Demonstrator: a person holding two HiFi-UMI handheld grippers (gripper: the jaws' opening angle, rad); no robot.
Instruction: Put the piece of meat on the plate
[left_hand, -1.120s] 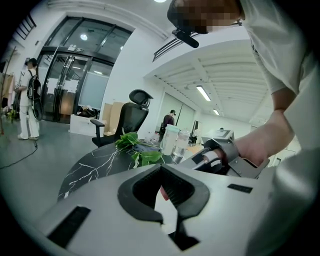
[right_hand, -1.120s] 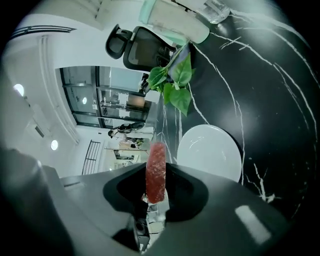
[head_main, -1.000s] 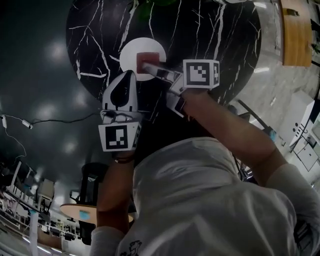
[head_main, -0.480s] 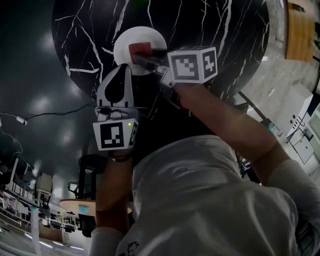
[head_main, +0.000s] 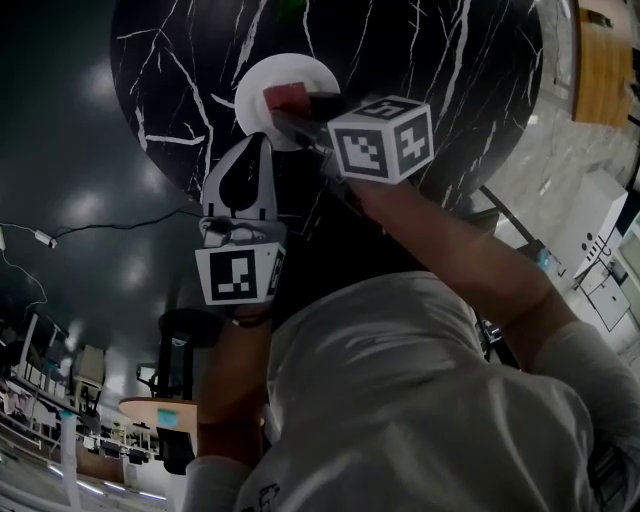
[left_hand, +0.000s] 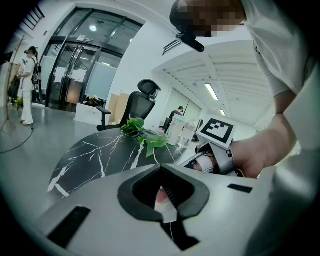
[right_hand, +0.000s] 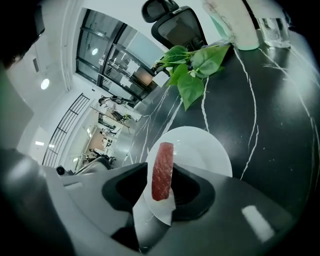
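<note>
A red slab of meat (right_hand: 162, 170) stands on edge between the jaws of my right gripper (right_hand: 162, 166), just over the near rim of the white plate (right_hand: 205, 150). Those jaws have just been opening: the meat leans on the right pad, and a strip of plate shows between it and the left pad. From the head view, the right gripper (head_main: 292, 108) reaches onto the plate (head_main: 262, 85) with the meat (head_main: 286, 96) at its tip. My left gripper (head_main: 256, 142) hovers beside the plate's near edge, tips together and empty. Its own view shows the left gripper (left_hand: 161, 169) aimed at the plate.
The plate sits on a round black marble table (head_main: 450, 60). A green leafy sprig (right_hand: 192, 70), a bottle (right_hand: 230, 22) and a glass (right_hand: 275, 25) stand at the far side. An office chair (left_hand: 140, 102) is behind the table. A cable (head_main: 100, 240) lies on the floor.
The right gripper has rolled, so its marker cube now shows two faces, and it has sunk slightly toward the plate with the meat. The left gripper has barely shifted.
</note>
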